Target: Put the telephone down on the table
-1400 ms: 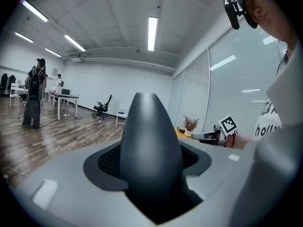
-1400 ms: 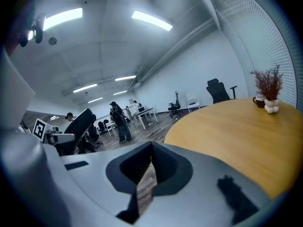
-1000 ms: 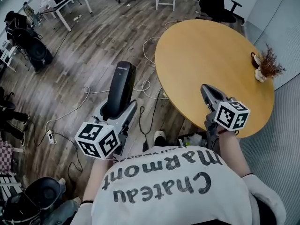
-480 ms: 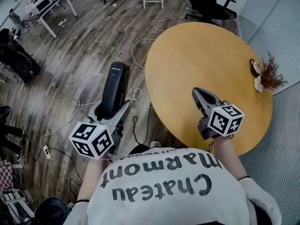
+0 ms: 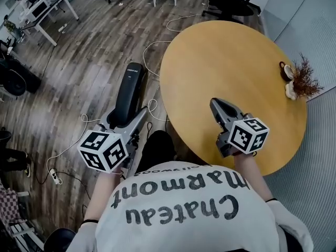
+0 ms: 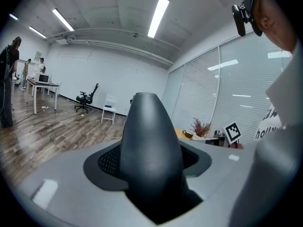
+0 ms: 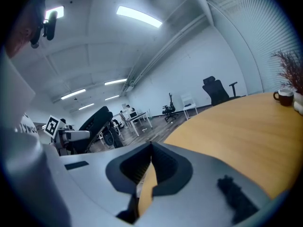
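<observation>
Phone [image 5: 131, 91]: black handset, clamped near its lower end in the left tool [image 5: 128, 121]; long body points up and away from the person; left gripper view shows the jaws pressing its sides, phone filling the gap between them.
Position: over the wood floor, left of the round desk [image 5: 226, 51] and not above it; not yet set down.
Grip at the base likely chosen so the far end can meet the top first; judgement only.
Right tool [image 5: 216, 105]: over the near part of the desk, jaws together, nothing between them; seems idle.
Desk mostly bare; a dried plant [image 5: 303, 77] and cup [image 5: 286, 71] at its far right edge, well apart from any likely landing spot.
Cables [image 5: 152, 106] lie on the floor under the phone.
Next, judged: carry right, over the rim, lower, release.
</observation>
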Demonstrator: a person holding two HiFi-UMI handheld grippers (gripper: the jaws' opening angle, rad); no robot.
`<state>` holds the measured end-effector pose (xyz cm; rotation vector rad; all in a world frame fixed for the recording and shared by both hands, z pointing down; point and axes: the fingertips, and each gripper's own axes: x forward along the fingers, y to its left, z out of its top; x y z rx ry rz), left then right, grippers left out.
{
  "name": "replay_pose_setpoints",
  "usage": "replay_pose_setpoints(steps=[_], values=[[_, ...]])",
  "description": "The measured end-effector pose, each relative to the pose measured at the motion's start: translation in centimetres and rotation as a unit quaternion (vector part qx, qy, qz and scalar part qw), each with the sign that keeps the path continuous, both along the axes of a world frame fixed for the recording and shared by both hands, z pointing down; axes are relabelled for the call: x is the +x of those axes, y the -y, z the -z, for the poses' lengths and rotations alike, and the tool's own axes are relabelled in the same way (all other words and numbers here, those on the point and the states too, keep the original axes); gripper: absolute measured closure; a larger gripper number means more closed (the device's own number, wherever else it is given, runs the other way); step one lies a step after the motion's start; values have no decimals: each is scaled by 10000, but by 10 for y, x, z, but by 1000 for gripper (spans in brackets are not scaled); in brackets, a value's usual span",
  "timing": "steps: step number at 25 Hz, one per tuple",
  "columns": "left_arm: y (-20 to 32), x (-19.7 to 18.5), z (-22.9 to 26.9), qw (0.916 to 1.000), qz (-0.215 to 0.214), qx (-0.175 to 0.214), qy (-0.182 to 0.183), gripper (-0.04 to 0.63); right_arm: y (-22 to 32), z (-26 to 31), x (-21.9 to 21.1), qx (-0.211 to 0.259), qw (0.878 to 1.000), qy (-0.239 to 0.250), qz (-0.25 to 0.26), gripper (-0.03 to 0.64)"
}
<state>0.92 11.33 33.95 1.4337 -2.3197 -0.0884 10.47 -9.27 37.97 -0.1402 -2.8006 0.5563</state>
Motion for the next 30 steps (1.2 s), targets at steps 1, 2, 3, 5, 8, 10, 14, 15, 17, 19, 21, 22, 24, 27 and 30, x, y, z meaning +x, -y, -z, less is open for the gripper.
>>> replay_pose_setpoints(steps=[1,2,3,5,8,10,14,15,17,19,21,22,24,27,30], values=[[2,-3,0,10000,-13,10,-9,293,2,-2,-2,-25,10000,-8,-31,601],[4,-7,0,10000,-35,18,-16,293,3,-4,-6,-49,10000,-18,-62,601],[6,-12,1,10000,-70,17,-17,293,5,-5,-11,-69,9999,-29,-94,601],[9,-25,0,9998,-178,-19,-6,293,6,-6,-24,-89,9998,-50,-164,601],[17,-48,-4,9993,-382,-30,-4,293,11,-8,-42,-71,9995,-67,-310,601],[26,-64,-8,9980,-622,53,-38,293,15,-11,-54,-93,9989,-57,-453,601],[47,-100,-19,9936,-1105,114,-186,293,21,-18,-82,-188,9972,-159,-711,601],[54,-111,-22,9922,-1226,20,-221,293,22,-20,-91,-216,9964,-211,-787,601],[68,-132,-29,9872,-1562,-297,-122,293,27,-24,-110,-289,9942,-281,-996,601],[85,-154,-32,9803,-1900,-534,39,291,36,-25,-131,-364,9917,-301,-1198,601],[102,-176,-31,9755,-2126,-561,8,291,47,-24,-151,-402,9896,-313,-1344,601],[111,-186,-31,9737,-2208,-551,-44,291,52,-23,-159,-410,9884,-329,-1423,601],[125,-206,-30,9694,-2386,-567,-93,291,59,-23,-172,-432,9852,-381,-1617,601],[138,-229,-27,9612,-2693,-597,-92,291,65,-25,-186,-503,9796,-464,-1892,601],[147,-255,-27,9536,-2939,-651,-102,291,70,-25,-205,-545,9742,-547,-2123,601]])
